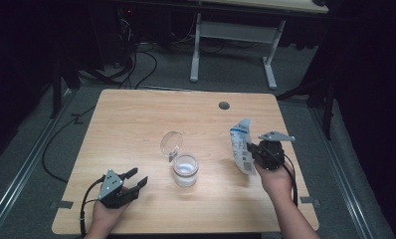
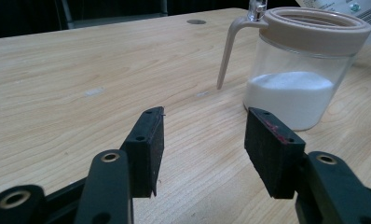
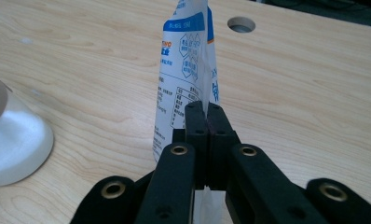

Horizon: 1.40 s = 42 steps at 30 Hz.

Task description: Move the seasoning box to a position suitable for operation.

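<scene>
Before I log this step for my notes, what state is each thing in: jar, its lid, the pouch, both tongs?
jar: upright on the table, open, partly filled with white powder.
lid: flipped up, attached at the jar's rim.
pouch: held upright, its top open, bottom near the table.
left tongs: open, holding nothing, beside the jar.
right tongs: shut on the pouch.

A white plastic pouch carries blue bands and dark print. The clear jar with a beige rim holds white powder. Pale wood-grain table.
</scene>
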{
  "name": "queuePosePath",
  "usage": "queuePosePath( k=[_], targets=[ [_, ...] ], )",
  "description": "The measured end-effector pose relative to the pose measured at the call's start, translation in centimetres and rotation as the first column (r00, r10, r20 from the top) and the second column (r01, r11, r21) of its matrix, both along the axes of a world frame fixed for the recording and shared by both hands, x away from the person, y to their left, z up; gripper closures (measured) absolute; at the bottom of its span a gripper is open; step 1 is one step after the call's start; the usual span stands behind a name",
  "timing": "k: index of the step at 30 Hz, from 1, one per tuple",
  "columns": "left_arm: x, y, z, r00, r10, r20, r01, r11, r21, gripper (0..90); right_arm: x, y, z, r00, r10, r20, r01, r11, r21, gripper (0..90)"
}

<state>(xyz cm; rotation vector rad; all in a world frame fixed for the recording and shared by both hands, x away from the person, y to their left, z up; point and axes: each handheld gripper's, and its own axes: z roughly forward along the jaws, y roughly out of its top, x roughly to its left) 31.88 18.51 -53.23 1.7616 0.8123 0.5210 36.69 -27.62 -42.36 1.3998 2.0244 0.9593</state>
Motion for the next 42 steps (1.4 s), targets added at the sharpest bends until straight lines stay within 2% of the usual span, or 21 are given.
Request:
queuePosePath(
  k=[3,6,21,26,34,42],
  targets=[
    [0.0,0.0,0.0,1.0,0.0,-0.001,0.0,1.0,0.001,47.9,-0.5,-0.1,-0.1,0.9997,0.002,0.025,-0.002,1.0,0.01,90.0],
    [0.0,0.0,0.0,1.0,0.001,-0.002,-0.001,1.0,0.001,47.9,-0.7,-0.4,-0.4,0.9994,-0.005,0.035,0.004,0.999,0.041,90.0],
    [0.2,0.0,0.0,0.9999,0.001,-0.016,-0.001,1.0,0.001,46.6,-2.5,-1.0,-2.1,0.9922,-0.021,0.123,0.011,0.997,0.077,90.0],
    [0.2,-0.1,0.0,0.9998,-0.002,-0.02,0.002,1.0,0.005,46.1,-2.8,-1.3,-2.7,0.9889,-0.034,0.145,0.017,0.993,0.114,90.0],
    [0.2,-0.1,0.0,0.9997,0.0,-0.025,0.0,1.0,0.004,45.5,-3.0,-2.0,-3.2,0.9781,-0.057,0.2,0.027,0.988,0.15,90.0],
    [0.3,-0.1,0.0,0.9994,0.002,-0.033,-0.002,1.0,0.006,44.0,-3.1,-2.8,-4.3,0.9639,-0.075,0.256,0.035,0.987,0.156,90.0]
  ],
)
